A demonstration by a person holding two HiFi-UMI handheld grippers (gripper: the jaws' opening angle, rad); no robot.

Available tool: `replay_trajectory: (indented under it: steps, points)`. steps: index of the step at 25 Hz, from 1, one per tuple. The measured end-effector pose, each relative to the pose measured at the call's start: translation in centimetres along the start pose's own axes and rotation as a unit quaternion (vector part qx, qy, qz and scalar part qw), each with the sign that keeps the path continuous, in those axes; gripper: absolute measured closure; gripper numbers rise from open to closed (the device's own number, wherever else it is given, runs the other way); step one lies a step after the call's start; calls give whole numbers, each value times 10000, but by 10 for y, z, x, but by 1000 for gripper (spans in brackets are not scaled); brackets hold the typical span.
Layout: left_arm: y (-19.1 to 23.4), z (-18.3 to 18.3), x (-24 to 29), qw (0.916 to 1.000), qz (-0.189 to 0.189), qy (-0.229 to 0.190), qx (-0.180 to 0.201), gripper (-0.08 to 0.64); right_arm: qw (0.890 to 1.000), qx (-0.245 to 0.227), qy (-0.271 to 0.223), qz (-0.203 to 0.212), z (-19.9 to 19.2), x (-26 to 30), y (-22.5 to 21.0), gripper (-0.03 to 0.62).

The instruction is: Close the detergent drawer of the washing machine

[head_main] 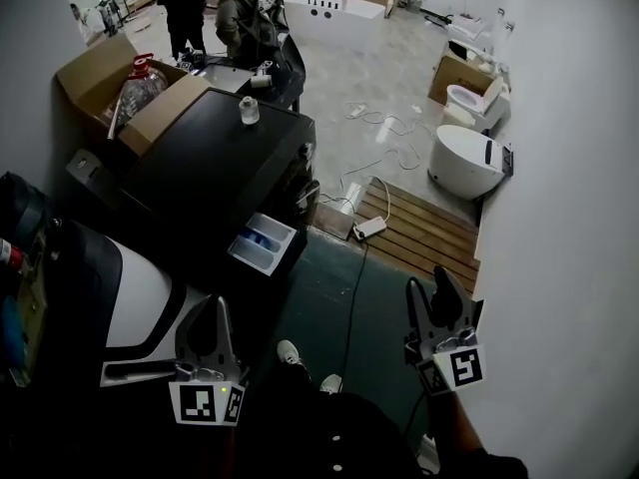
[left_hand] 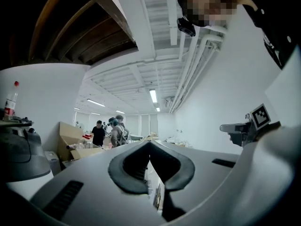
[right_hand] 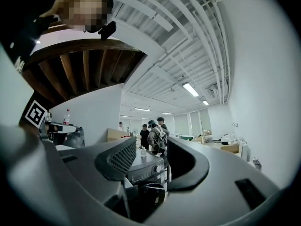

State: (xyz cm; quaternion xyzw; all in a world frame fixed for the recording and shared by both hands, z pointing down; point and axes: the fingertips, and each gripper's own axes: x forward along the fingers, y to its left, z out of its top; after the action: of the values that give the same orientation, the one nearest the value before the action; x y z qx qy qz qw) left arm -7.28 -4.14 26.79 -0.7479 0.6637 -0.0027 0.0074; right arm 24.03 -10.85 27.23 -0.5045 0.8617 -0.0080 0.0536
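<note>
A: Count for the notes?

B: We make it one black washing machine, one detergent drawer and two grippers. The drawer stands pulled out of the machine's front with a blue insert showing. It lies farther off than both grippers, between them, and touches neither.

A: Fingers?

B: On the left gripper the tips are pressed together with nothing in them. The right gripper is spread wide and empty, and its own view looks through the gap at the machine's front.

A: Around it?

B: One small clear bottle stands upright on the machine's top. At far left we see one open cardboard box holding one large water bottle. At far right are two white toilets, with one slatted wooden platform beside them. We count at least three persons at the far end.

A: Writing?

B: We can read none. The marker cubes, one per gripper, carry black-and-white squares. The panel print is too small.
</note>
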Motion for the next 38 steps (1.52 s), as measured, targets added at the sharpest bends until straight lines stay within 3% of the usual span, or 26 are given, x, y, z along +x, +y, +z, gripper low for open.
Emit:
replay_trajectory:
  steps: [16,19,24,38]
  points:
    - [76,3,76,9995,-304,-35,14,545,9998,-170,-56,2,6,110,29,391]
    - [82,-1,82,9996,-268,0,-32,545,9997,-175,72,156,-3,124,35,391]
    - [80,12,81,9992,-123,-386,-18,545,9981,-166,322,504,-27,142,42,391]
    - [71,-16,65,9983,565,133,-55,545,9756,-86,1251,1802,-131,178,67,391]
